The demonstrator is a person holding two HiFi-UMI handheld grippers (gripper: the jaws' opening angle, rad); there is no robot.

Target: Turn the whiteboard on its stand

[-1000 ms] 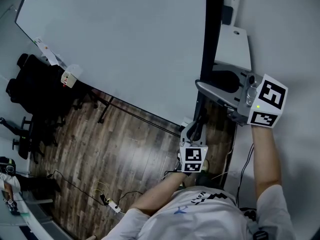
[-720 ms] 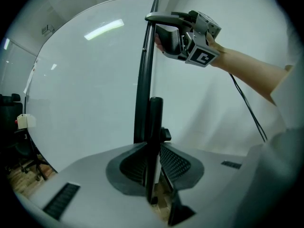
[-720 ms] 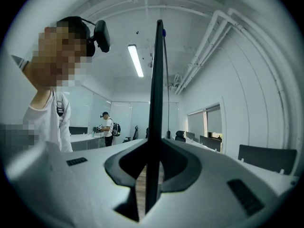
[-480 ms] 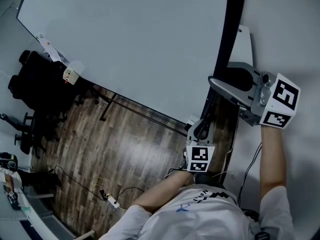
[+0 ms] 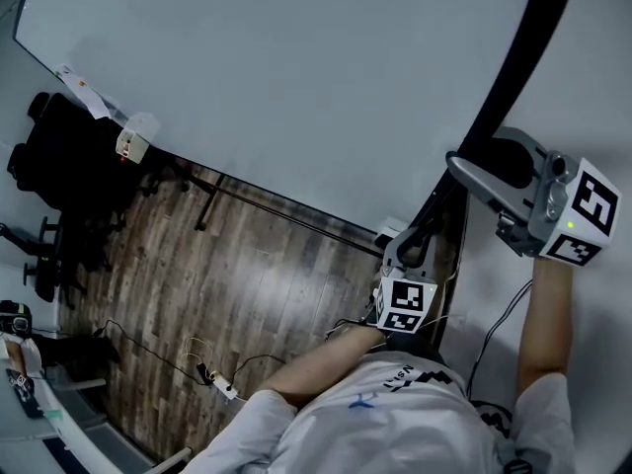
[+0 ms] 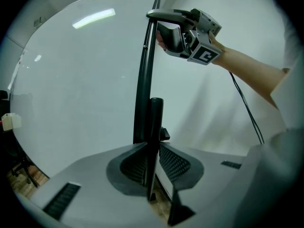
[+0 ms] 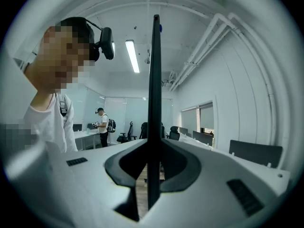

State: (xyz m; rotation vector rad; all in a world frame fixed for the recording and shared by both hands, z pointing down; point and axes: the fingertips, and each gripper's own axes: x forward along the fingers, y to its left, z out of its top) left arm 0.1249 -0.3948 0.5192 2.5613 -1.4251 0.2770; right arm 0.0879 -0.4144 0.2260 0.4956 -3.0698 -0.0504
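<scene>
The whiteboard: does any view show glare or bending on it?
Left gripper view: a bright streak glares on the whiteboard, whose outline bulges from the wide lens. Head view: even light, no glare, frame bowed. Right gripper view: edge-on, dark silhouette.

The left gripper has its fingers clamped on the black whiteboard frame. The thin edge stands upright between the two pads, and the fingers have just been closing a little further on it. The right gripper grips the same edge in the same way, its fingers likewise just drawn tighter, and it sits higher up the frame than the left one. In the head view the bare left forearm is bent and angled up from the chest to its gripper. The right forearm reaches out nearly straight from a white sleeve.
</scene>
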